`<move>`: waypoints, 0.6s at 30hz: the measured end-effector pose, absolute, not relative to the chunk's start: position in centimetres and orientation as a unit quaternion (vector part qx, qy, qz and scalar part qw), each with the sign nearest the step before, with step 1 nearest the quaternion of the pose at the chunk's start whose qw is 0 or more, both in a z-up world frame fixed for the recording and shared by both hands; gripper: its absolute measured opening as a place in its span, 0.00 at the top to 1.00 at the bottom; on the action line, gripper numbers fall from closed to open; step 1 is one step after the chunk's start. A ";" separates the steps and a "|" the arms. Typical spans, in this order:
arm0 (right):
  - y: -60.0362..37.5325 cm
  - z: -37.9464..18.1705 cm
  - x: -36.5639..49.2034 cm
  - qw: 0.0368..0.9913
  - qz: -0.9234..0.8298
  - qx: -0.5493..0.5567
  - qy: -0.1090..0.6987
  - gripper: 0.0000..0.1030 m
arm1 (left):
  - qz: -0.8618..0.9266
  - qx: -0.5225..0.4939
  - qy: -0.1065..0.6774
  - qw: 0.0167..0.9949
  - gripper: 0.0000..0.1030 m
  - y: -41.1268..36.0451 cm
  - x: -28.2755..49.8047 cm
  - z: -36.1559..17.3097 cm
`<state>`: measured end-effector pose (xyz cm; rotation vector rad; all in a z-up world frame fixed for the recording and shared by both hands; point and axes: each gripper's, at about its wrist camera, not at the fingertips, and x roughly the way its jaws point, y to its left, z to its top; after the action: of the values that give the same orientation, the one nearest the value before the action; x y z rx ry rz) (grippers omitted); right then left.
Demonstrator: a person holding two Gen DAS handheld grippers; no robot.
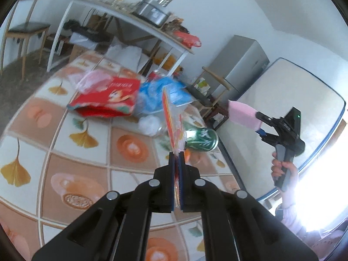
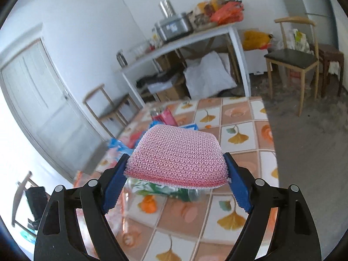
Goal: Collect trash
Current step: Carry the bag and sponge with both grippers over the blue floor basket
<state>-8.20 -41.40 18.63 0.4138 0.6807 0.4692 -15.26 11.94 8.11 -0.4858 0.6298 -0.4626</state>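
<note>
Now the left gripper (image 1: 178, 158) is clenched on a clear plastic wrapper (image 1: 174, 119) that stands up above the flowered tablecloth (image 1: 65, 148). Beyond it lie a green can (image 1: 202, 140), a red packet (image 1: 108, 97) and a blue bag (image 1: 161, 93). Off the table's edge, the right gripper (image 2: 176, 171) grasps a pink sponge (image 2: 177, 156) between wide-set jaws.

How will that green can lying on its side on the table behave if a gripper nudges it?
The green can lies on its side on the smooth tiled tablecloth, so it will probably roll instead of sliding. It sits near the table's edge, so a roll that way could drop it off. The plastic wrapper in the left gripper hangs beside it and could brush it.
</note>
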 end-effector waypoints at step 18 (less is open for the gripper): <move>-54.3 18.9 -23.9 0.908 0.160 0.296 0.249 0.22 | -0.433 -0.129 0.331 0.828 0.99 -6.0 -17.2 15.5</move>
<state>-23.85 -54.35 18.85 0.6117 0.5137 0.3310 -17.23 -5.98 15.50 -0.2740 0.7032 -0.9202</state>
